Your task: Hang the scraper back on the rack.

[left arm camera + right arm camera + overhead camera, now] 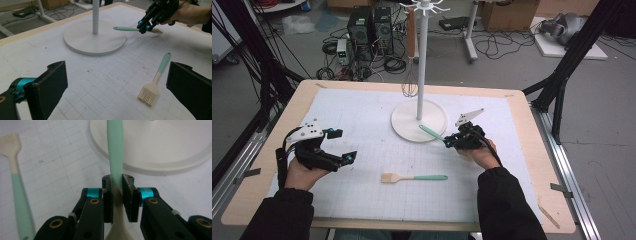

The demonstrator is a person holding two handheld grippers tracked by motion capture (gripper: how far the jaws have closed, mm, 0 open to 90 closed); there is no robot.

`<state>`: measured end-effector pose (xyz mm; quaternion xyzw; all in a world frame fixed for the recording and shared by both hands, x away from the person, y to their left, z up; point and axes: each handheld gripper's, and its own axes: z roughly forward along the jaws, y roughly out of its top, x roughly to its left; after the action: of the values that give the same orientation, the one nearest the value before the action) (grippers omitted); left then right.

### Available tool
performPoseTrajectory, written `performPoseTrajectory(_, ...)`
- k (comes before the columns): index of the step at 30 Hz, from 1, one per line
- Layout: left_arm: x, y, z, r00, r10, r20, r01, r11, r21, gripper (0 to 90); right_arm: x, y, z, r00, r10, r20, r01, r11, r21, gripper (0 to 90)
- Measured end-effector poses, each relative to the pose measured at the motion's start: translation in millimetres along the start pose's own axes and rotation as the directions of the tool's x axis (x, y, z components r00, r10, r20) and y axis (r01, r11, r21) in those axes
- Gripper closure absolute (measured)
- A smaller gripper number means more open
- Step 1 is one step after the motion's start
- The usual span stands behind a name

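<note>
Here the right gripper (451, 140) has its fingers (108, 195) clamped on a mint-handled utensil (430, 132), gripping it at the neck where the green handle meets its cream part; in the right gripper view the handle runs straight up from between the fingers and out over the edge of the round white stand base (404, 125), and the cream part widens out below them. The high view puts this utensil just off the base's right-hand front edge, its handle end over the rim, though whether it touches the base cannot be told. The left gripper (343, 145) sits well apart at the left of the desk (287, 115), its fingers (47, 85) spread wide with nothing between them. One pastry brush (413, 177), cream bristles and mint handle, lies flat on the gridded white mat (362, 115) between the two hands. That makes two mint-handled utensils, two grippers and one stand, with one whisk (410, 55) hanging from the stand's top. No brand, label or writing can be read anywhere.
</note>
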<state>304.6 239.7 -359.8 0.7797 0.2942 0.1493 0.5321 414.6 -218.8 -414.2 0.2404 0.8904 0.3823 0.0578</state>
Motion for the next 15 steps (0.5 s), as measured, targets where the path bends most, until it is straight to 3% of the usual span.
performPoseTrajectory(5, -0.6, -0.1, 1.0, 1.0000, 0.000, 0.001, 0.000, 1.0000, 0.002, 4.0, 6.5, 4.0, -4.2, 0.9996, -0.016, -0.024, 0.015, 1.000, -0.025, 79.9)
performPoseTrajectory(15, -1.1, 0.0, 1.0, 1.0000, 0.000, 0.001, 0.000, 1.0000, 0.003, 4.0, 15.4, 9.0, -13.5, 0.9994, -0.023, -0.025, 0.021, 0.998, -0.064, 79.9)
